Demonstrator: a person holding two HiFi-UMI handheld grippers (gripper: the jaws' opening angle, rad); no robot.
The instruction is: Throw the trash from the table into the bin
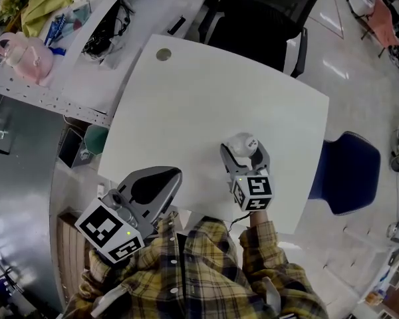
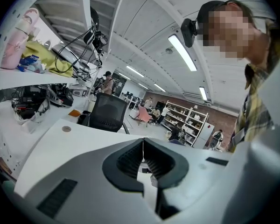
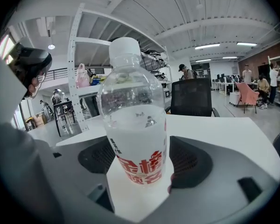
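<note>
head view: camera on person's head, high above white worktop [image 1: 206,98], facing steeply down; left claw [image 1: 175,175] and right claw [image 1: 245,149] near bottom edge.
left claw view: camera on that claw, low over worktop, tilted up along closed jaws, which fill lower frame; ceiling takes upper half.
right claw view: camera on that claw, about level along jaws; bottle [image 3: 135,125] between them very close, centre.
shared by all three: worktop, black chair [image 1: 266,12] at far side, shelf [image 1: 46,95] with pink flask [image 1: 26,55].

Red characters, unreadable, on bottle [image 3: 135,125]
</note>
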